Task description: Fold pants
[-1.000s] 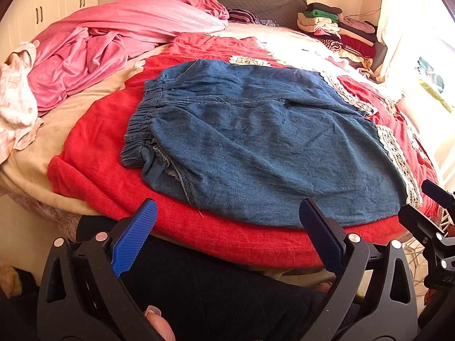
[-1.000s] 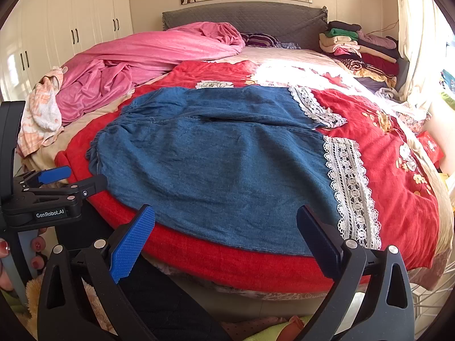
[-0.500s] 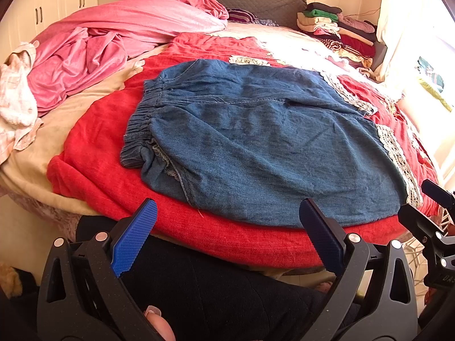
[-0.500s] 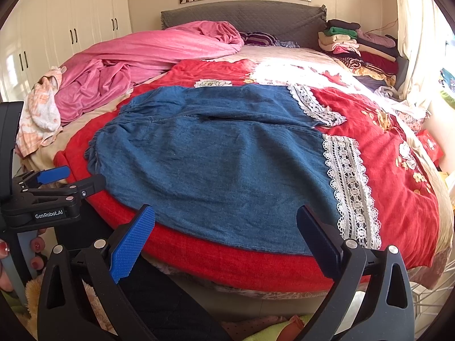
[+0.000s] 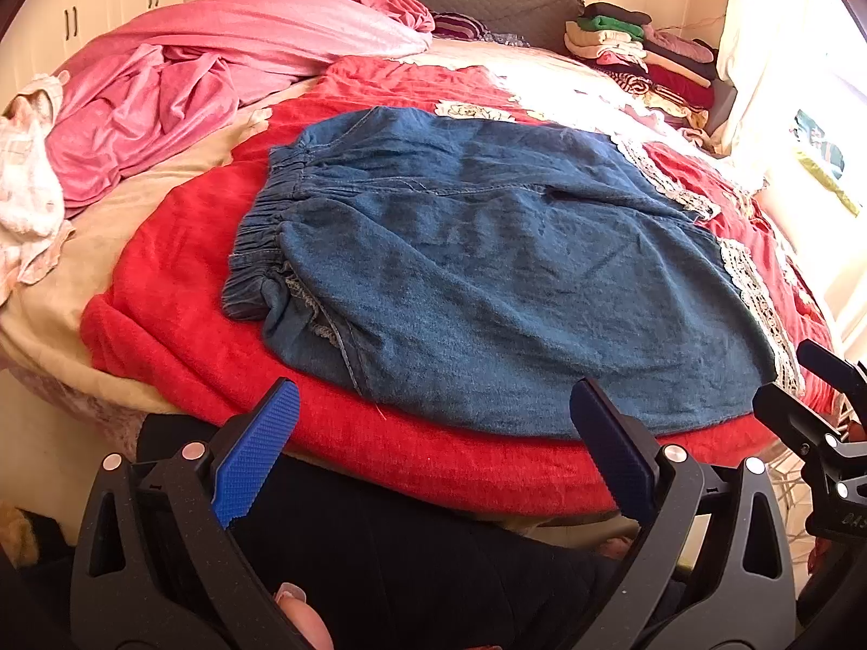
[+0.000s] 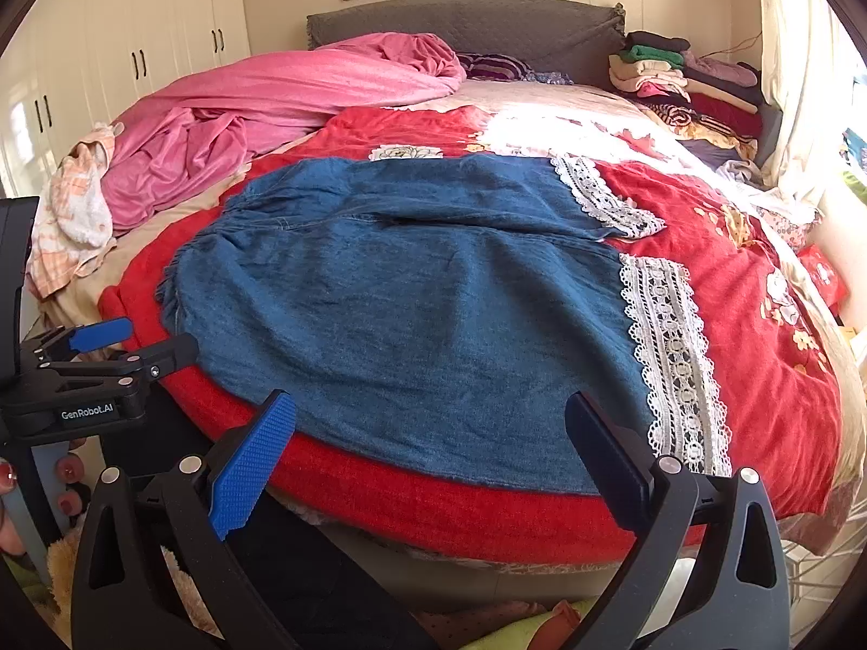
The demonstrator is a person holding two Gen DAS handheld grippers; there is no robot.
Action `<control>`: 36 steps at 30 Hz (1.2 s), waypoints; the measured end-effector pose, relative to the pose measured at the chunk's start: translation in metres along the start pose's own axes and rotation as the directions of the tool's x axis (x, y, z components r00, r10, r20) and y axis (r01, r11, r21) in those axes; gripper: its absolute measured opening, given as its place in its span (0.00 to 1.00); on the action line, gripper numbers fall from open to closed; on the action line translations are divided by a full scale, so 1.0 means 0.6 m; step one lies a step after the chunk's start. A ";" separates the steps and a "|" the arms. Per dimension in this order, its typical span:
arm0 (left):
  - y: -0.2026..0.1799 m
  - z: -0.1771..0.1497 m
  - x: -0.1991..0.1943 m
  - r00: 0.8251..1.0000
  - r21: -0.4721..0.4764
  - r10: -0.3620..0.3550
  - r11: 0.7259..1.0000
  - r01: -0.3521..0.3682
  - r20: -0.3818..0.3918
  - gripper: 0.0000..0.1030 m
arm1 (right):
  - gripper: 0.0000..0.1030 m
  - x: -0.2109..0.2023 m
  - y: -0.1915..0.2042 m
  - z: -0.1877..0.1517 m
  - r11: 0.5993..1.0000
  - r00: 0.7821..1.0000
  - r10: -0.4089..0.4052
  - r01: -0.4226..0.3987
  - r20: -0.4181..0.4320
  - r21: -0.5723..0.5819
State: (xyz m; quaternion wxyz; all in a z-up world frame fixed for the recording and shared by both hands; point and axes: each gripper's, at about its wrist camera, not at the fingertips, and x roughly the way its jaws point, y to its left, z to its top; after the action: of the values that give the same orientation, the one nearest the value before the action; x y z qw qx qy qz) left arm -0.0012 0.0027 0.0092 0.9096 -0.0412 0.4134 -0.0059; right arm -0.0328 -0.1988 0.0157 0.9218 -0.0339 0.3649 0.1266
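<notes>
Blue denim pants [image 5: 487, 271] lie spread flat on a red blanket [image 5: 179, 292] on the bed, elastic waistband to the left, legs with white lace hems [image 6: 672, 357] to the right. They also show in the right wrist view [image 6: 422, 298]. My left gripper [image 5: 433, 444] is open and empty, held off the bed's near edge below the pants. My right gripper [image 6: 433, 455] is open and empty, also at the near edge, near the lace hems. Each gripper shows at the side of the other's view.
A pink duvet [image 6: 282, 108] is heaped at the back left, with a pale towel [image 6: 76, 216] beside it. A stack of folded clothes [image 6: 683, 81] sits at the back right by the grey headboard [image 6: 466, 21]. White wardrobes [image 6: 124, 54] stand left.
Both grippers have stayed nearly still. The right wrist view has shifted very slightly. The pants have not moved.
</notes>
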 end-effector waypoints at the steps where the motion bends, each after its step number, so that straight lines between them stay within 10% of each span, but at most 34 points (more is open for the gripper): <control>1: 0.003 0.002 0.001 1.000 -0.005 -0.003 1.000 0.003 0.002 0.91 | 0.96 0.002 -0.002 0.003 1.000 1.000 0.001 -0.001 0.001 0.004; 19: 0.159 0.138 0.031 0.996 -0.149 0.079 0.986 -0.071 0.046 0.91 | 0.96 0.103 0.018 0.190 0.989 0.992 0.128 -0.126 0.016 -0.072; 36: 0.269 0.262 0.198 0.993 -0.150 0.033 0.987 -0.050 -0.116 0.91 | 0.96 0.268 0.075 0.327 0.946 0.975 0.200 -0.219 -0.100 -0.239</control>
State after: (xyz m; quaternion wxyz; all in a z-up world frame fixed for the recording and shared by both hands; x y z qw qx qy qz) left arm 0.1918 0.1694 0.0101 0.8789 -0.1014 0.4642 0.0424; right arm 0.1986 -0.0912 0.0511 0.8775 -0.1147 0.3816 0.2670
